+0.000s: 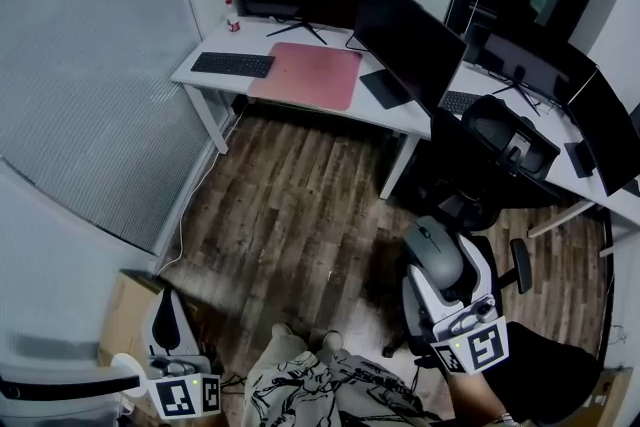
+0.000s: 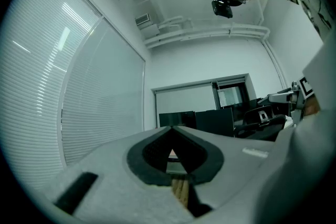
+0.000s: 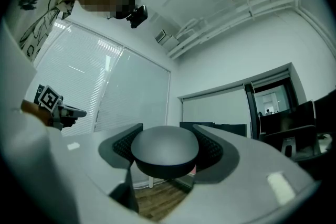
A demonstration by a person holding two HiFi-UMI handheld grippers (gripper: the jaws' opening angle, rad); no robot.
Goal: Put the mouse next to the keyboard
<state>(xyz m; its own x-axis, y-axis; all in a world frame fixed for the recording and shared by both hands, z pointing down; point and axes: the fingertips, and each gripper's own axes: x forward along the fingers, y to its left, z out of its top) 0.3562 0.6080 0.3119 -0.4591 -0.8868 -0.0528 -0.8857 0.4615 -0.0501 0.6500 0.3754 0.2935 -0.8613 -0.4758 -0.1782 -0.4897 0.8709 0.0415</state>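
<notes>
Head view steeply down — gripper views upward

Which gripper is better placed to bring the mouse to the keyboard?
Right: the right gripper holds the mouse, while the left gripper is shut and empty. The keyboard lies on the far desk.

Keyboard [image 1: 232, 64] left of mat [image 1: 306, 75]

Grey mouse [image 1: 437, 253], rounded, matte, top side up, clamped between the right gripper's [image 1: 441, 261] jaws, up in the air over the wood floor, well apart from the desk [image 1: 203, 75]. Black keyboard [image 1: 232, 64] lies flat at the white desk's left end, just beside the pink mat [image 1: 305, 75].
</notes>
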